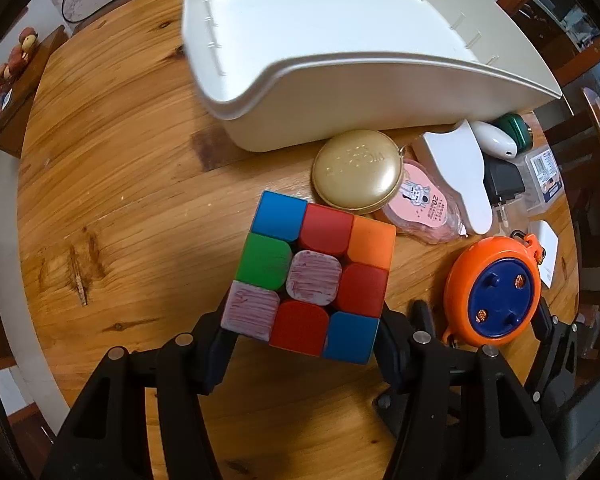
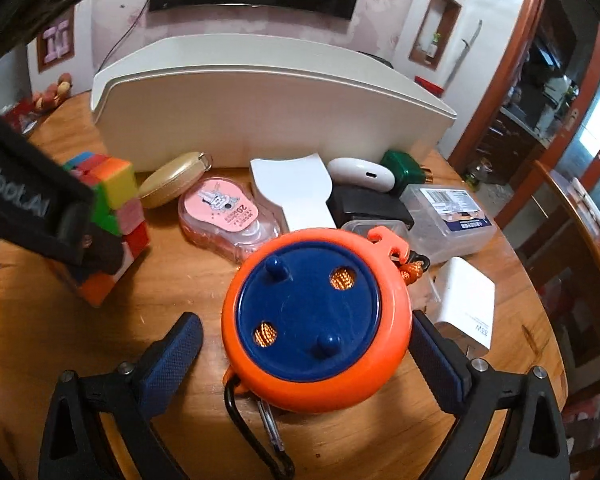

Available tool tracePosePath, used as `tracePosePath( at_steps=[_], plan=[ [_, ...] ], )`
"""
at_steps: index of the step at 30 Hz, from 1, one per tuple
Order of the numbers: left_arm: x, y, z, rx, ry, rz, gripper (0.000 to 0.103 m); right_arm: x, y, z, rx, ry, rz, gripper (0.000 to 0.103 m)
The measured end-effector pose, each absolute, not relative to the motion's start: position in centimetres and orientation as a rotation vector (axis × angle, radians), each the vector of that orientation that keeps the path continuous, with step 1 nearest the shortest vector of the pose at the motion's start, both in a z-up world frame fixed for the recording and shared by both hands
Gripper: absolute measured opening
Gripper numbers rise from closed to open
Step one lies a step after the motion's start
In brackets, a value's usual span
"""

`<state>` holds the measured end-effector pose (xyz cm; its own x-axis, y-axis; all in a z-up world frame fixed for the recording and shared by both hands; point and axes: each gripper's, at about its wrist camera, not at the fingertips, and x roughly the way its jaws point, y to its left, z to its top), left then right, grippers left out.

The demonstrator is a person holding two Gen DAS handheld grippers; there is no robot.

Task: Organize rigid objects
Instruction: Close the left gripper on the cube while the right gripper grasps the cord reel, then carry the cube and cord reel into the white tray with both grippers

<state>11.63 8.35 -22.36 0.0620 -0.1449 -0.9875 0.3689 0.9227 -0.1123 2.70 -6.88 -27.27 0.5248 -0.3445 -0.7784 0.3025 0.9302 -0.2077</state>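
Observation:
My left gripper [image 1: 302, 326] is shut on a scrambled puzzle cube [image 1: 310, 278], held just above the round wooden table [image 1: 112, 184]. The cube also shows at the left of the right wrist view [image 2: 112, 216]. My right gripper [image 2: 306, 350] is open around an orange and blue round reel [image 2: 316, 316]; its right finger touches the reel, its left finger stands apart. The reel also shows in the left wrist view [image 1: 494, 290]. A large white bin [image 1: 340, 52] stands behind the objects, also in the right wrist view [image 2: 260, 108].
In front of the bin lie a gold round case [image 1: 356, 170], a pink tape dispenser [image 2: 230, 216], a white scoop-shaped piece [image 2: 296, 192], a white oval device [image 2: 360, 174], a green plug [image 2: 404, 168], a black adapter [image 2: 368, 206], clear boxes [image 2: 448, 216] and a white charger [image 2: 466, 302].

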Motion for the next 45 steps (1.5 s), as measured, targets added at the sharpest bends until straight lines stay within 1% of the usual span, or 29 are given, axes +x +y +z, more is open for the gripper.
tracePosePath(
  at_steps=[4,6,7,14,16,17,20,26,32,34,41,45],
  plan=[
    [11.4,9.4,-21.7,0.179,1.467,-0.4,0.063,3.4,-6.7,-26.9,-0.06,0.951,-0.454,0.093],
    [11.2,8.8,-22.0,0.177,1.468,-0.407,0.063,3.4,-6.8,-26.9,-0.071,0.949,-0.477,0.082],
    [11.2,8.5,-22.1,0.178,1.468,-0.41,0.063,3.4,-6.9,-26.8,-0.073,0.947,-0.482,0.081],
    [10.9,7.9,-21.7,0.173,1.457,-0.414,0.063,2.0,-7.5,-26.4,-0.022,0.939,-0.428,0.08],
    [10.9,8.5,-21.1,0.17,1.451,-0.419,0.063,1.5,-8.2,-25.9,-0.013,0.931,-0.412,0.08],
    [10.4,7.0,-21.2,0.17,1.449,-0.419,0.063,1.4,-8.5,-25.5,-0.012,0.928,-0.403,0.08],
    [10.0,6.3,-20.0,0.175,1.441,-0.424,0.063,0.9,-9.2,-24.1,0.001,0.921,-0.37,0.08],
    [10.5,5.8,-14.7,0.197,1.405,-0.445,0.063,0.7,-10.4,-18.5,-0.006,0.867,-0.315,0.08],
    [10.2,4.7,-8.6,0.208,1.305,-0.472,0.063,1.5,-12.1,-12.3,0.023,0.818,-0.302,0.08],
    [9.6,2.2,-7.9,0.212,1.265,-0.474,0.063,2.1,-12.6,-10.0,0.038,0.805,-0.29,0.08],
    [13.3,0.8,-1.3,0.197,1.111,-0.468,0.063,5.6,-15.1,-2.1,0.065,0.81,-0.206,0.08],
    [16.5,0.3,0.2,0.156,1.086,-0.454,0.063,8.7,-16.2,1.3,0.023,0.802,-0.184,0.08]
  ],
)
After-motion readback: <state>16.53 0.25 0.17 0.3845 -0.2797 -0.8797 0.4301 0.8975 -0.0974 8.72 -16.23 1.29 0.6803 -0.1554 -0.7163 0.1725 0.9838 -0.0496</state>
